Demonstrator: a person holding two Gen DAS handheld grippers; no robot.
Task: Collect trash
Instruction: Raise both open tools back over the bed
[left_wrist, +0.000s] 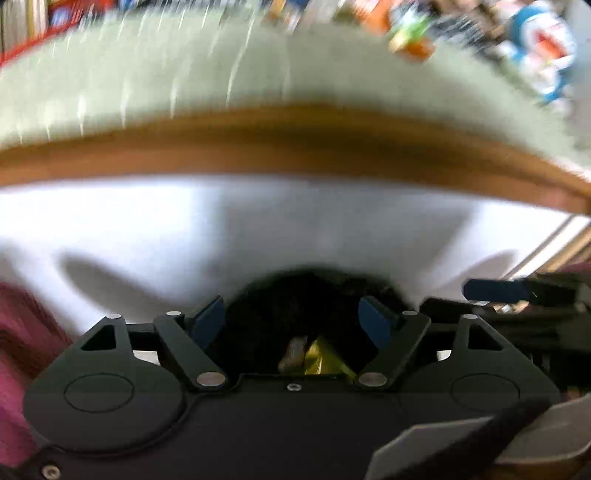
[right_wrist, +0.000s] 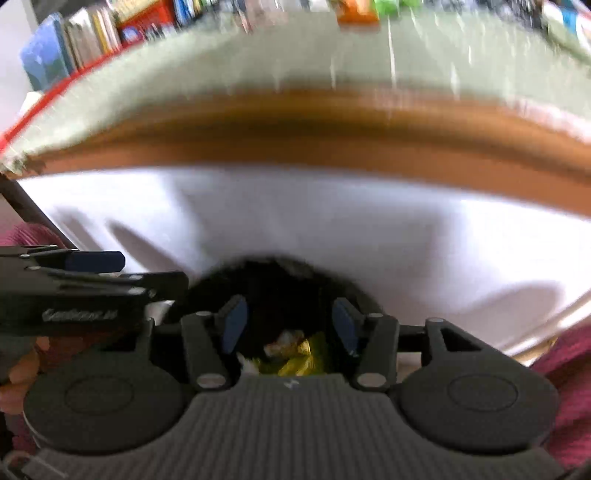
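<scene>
Both tongs gaping, empty: left tongs (left_wrist: 293, 321), right tongs (right_wrist: 290, 326). Trash (right_wrist: 295, 356) (yellow wrapper, crumpled scraps) sits below, between blades, inside black bag (left_wrist: 295, 299). Looks light, crinkly, slippery; pinch your wrapper at folded edge.

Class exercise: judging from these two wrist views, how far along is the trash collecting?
Done: yellow wrappers and other scraps lie inside the black bag. In hand: nothing; the left gripper and right gripper are both open and empty above the bag. Left: unclear; the green tabletop is too blurred to spot any remaining litter.
</scene>
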